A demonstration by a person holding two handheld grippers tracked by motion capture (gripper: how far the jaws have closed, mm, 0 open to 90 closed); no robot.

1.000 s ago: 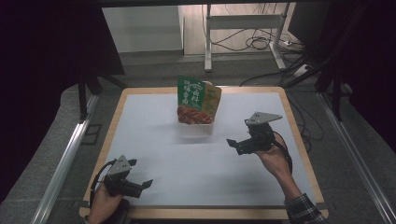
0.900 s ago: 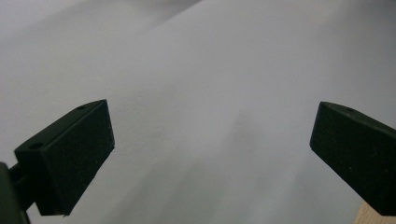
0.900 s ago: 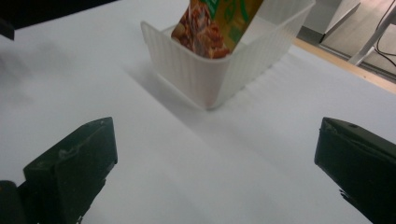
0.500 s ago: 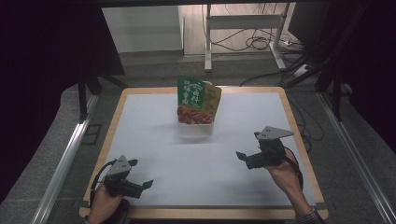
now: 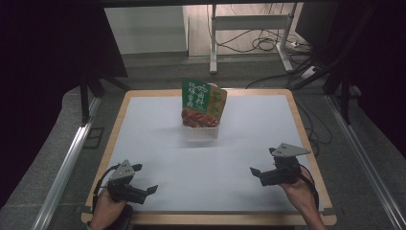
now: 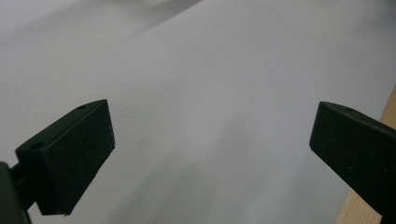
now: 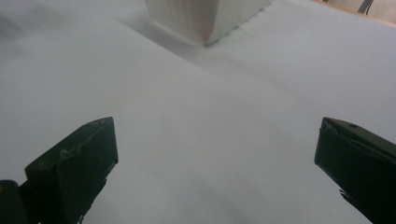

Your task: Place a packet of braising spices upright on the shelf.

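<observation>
A white box (image 5: 203, 130) stands at the far middle of the table, and green and orange snack packets (image 5: 203, 103) stick up out of it. The box's lower corner (image 7: 205, 21) appears at the top of the right gripper view. My left gripper (image 5: 145, 180) rests low at the near left of the white table top (image 5: 249, 139), open and holding nothing; its jaws stand wide apart in the left gripper view (image 6: 210, 154). My right gripper (image 5: 255, 173) hovers at the near right, also open and empty, jaws wide apart (image 7: 215, 163) and aimed toward the box.
A wooden rim (image 5: 306, 124) frames the white surface. Metal rails (image 5: 67, 163) run along both sides of the table. Beyond the far edge, cables (image 5: 268, 45) lie on the floor by a metal stand.
My right gripper has drawn back from near the box toward the near right of the table and sunk lower. The left gripper has stayed put.
</observation>
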